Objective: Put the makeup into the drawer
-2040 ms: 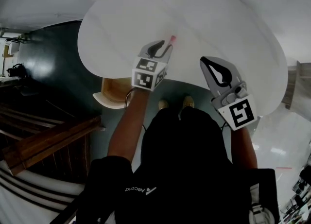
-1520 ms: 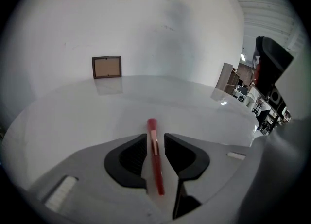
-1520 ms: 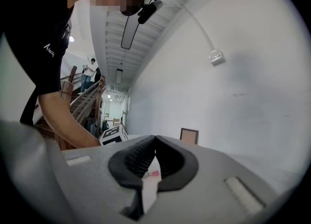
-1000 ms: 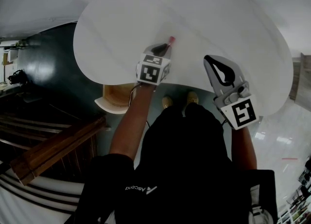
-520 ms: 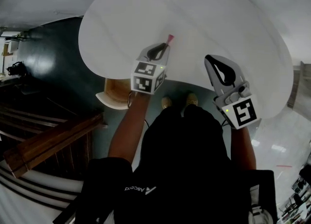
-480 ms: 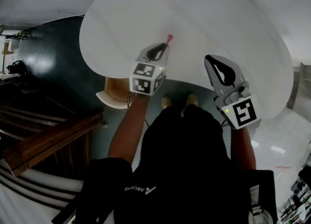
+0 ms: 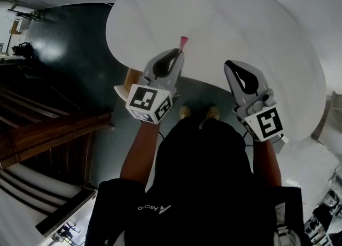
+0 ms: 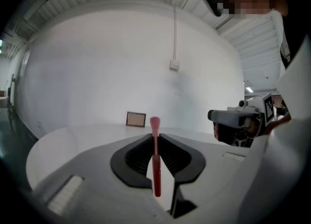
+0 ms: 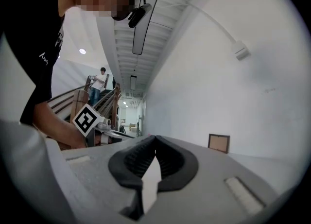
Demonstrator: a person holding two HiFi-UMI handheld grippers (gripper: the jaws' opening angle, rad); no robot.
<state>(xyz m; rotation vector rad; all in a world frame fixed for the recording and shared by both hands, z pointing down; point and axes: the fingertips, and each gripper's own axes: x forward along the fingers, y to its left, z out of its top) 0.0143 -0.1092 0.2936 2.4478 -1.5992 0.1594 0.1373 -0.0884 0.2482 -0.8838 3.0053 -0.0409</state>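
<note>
The left gripper point(image 7: 178, 54) clamps the red makeup brush point(image 8: 155, 159) lengthwise along its jaws, head forward. The right gripper point(image 9: 154, 139) is closed and empty.

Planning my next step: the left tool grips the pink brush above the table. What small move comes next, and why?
Probably carry the brush, kept clamped in the left tool, toward the wooden piece under the table's edge, the likeliest stowing place in view. The right tool is shut and empty, free to help.
</note>
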